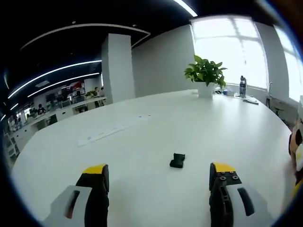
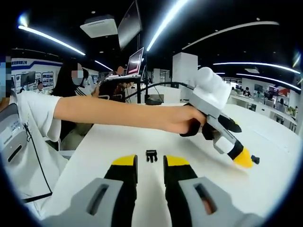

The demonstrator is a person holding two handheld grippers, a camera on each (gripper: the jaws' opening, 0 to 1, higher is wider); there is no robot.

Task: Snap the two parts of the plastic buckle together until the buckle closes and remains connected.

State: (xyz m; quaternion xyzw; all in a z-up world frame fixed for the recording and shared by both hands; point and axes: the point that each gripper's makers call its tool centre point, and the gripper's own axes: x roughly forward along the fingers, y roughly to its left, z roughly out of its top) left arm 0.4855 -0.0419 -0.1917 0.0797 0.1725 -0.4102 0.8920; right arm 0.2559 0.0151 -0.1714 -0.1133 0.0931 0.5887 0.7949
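Observation:
One black buckle part [image 1: 177, 161] lies on the white table [image 1: 156, 123], ahead of my left gripper [image 1: 158, 169] and a little right of centre between its jaws. The jaws stand wide open with nothing in them. In the right gripper view a second black buckle part [image 2: 151, 155] lies on the table [image 2: 113, 137] just beyond my right gripper [image 2: 150, 161]. Its yellow-tipped jaws stand a narrow gap apart and hold nothing. A person's hand [image 2: 187, 124] holds the left gripper [image 2: 244, 159] there, tips down by the first buckle part [image 2: 255, 159].
A potted plant [image 1: 206, 73] and a bottle [image 1: 243, 86] stand at the table's far side. A white strip [image 1: 102, 135] lies on the table to the left. A person's arm [image 2: 118, 113] reaches across the table, with desks and monitors [image 2: 135, 61] behind.

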